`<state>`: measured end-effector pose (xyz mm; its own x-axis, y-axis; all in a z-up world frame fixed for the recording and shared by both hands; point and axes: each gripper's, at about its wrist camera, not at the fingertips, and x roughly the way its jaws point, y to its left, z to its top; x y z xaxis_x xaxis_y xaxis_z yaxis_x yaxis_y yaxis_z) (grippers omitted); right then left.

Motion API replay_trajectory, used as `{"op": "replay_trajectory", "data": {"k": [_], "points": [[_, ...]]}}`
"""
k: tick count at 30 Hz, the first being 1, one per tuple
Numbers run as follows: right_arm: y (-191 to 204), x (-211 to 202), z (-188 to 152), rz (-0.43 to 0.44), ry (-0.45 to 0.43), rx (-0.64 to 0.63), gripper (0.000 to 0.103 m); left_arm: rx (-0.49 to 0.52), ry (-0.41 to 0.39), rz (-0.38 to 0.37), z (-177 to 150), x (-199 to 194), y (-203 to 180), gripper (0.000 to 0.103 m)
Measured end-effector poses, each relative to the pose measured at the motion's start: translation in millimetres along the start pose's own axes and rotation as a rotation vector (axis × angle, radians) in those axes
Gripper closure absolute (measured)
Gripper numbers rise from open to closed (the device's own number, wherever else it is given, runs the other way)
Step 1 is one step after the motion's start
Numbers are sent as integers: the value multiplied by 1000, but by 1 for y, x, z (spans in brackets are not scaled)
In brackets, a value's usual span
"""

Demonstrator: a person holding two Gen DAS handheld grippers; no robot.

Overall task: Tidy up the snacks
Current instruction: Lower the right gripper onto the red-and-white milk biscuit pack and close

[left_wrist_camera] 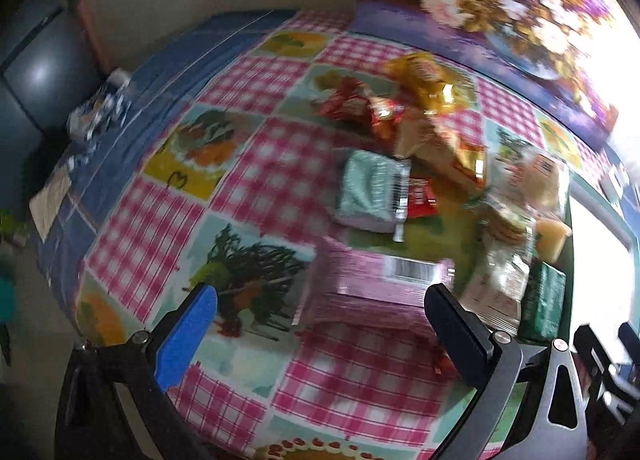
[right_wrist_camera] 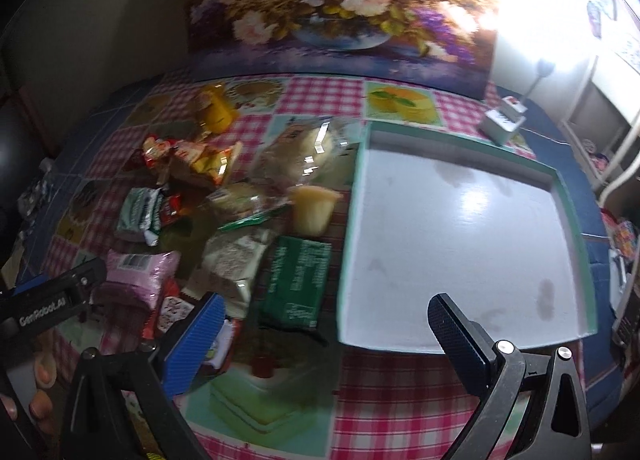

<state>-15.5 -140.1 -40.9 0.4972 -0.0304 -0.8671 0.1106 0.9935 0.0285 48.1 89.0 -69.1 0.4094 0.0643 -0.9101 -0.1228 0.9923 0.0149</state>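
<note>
Both grippers, left gripper (left_wrist_camera: pixel 320 324) and right gripper (right_wrist_camera: pixel 326 324), hover with jaws apart, holding nothing. Snack packets, including a pink packet (right_wrist_camera: pixel 138 272), lie heaped at nine o'clock of the empty white tray (right_wrist_camera: pixel 460 236).

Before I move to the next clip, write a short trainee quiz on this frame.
1. True or false: the tray already holds snacks.
2. Which packet lies nearest the left gripper? A) pink packet B) yellow bag C) dark green packet
3. How do the right gripper jaws stand?

Key: 1. False, it holds no snacks. 2. A. 3. Open, holding nothing.
</note>
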Motion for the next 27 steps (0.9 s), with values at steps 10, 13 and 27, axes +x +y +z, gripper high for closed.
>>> {"op": "replay_trajectory", "data": {"k": [10,13,27], "points": [[45,28,-1,82,97,-133,0,-81,38,5,-1,17,23,0],[60,34,-3,93,119,-190,0,-86,46,6,-1,19,24,0],[94,56,-11,107,189,-328,2,-114,64,20,-1,27,30,0]]}}
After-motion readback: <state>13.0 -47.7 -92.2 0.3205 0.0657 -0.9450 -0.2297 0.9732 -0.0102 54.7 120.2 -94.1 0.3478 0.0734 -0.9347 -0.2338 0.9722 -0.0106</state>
